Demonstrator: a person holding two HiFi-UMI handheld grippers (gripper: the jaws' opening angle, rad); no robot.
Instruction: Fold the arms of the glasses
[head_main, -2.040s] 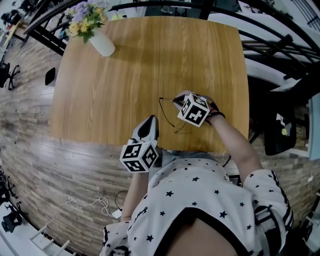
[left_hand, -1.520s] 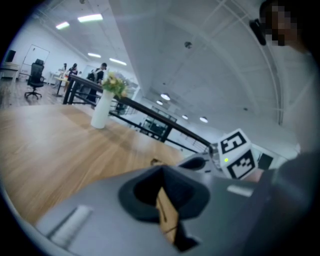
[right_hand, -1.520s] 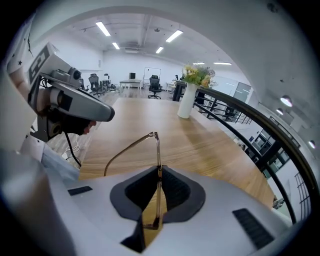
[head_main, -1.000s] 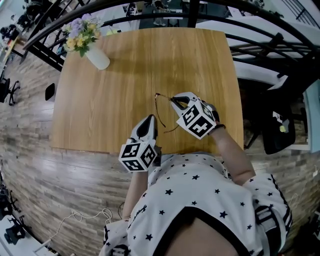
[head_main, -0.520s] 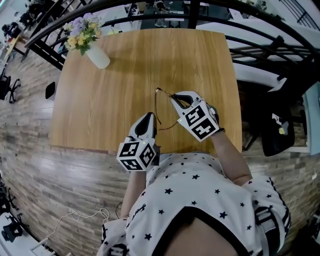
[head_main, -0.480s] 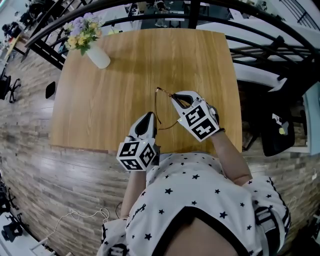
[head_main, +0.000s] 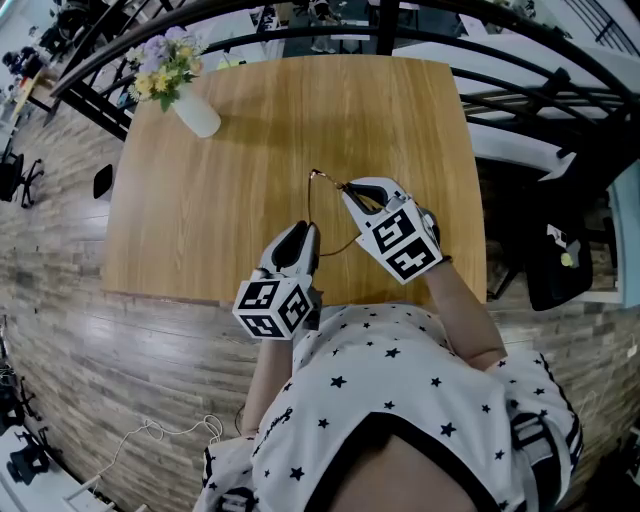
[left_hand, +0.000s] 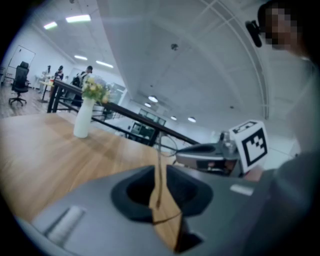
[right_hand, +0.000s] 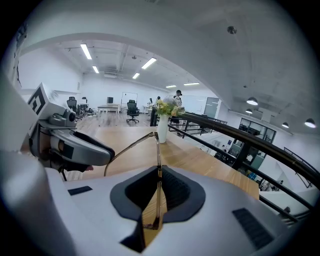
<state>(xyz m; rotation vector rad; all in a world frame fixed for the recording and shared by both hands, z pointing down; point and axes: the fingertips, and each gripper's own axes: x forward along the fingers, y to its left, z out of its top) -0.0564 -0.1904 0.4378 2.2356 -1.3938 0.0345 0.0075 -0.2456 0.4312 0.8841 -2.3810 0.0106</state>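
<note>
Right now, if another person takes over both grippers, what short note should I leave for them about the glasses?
Right gripper: shut on the glasses, holding them over the table.
Left gripper: jaws opening; one thin arm of the glasses runs between them, pads not pressing it.
Done: the glasses are up. That arm stands at an angle to the part in the right gripper, not folded flat.
Left to do: fold it in, then the other arm, whose state I cannot tell.
</note>
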